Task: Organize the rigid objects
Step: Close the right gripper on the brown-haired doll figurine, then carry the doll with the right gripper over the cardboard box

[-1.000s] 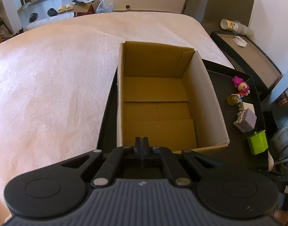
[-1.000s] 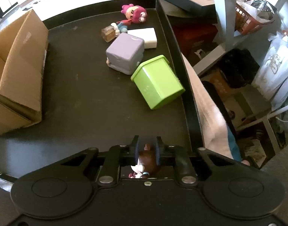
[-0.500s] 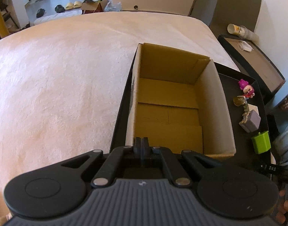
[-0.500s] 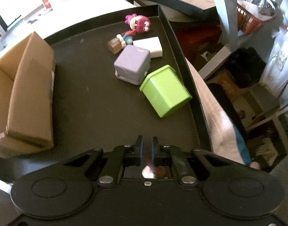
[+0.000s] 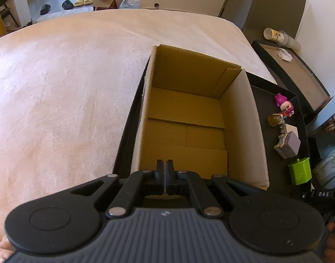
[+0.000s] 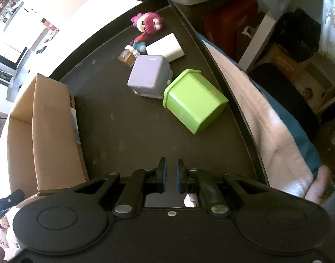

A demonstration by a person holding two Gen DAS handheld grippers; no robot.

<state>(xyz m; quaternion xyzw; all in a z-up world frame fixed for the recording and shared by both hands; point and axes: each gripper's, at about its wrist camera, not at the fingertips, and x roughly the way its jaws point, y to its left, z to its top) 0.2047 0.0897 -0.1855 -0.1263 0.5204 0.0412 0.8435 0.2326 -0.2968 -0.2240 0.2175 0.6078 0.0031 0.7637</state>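
**Small toy pinched, box waiting**

My right claw [image 6: 170, 173] is nearly closed on a small figure I barely see; my left claw [image 5: 164, 171] is shut, empty, above the open brown cardboard box [image 5: 185, 118]. The lime-green plastic bin [image 6: 194, 100] lies tipped on the black tray [image 6: 123, 120]: probably light, stiff, slick; best taken by its rim.

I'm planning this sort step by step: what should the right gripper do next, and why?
Probably swing the right gripper left over the cardboard box and open there. Its jaws are shut to a slit, a small white piece shows just behind them, possibly held, and the box looks empty while other toys lie on the black tray.
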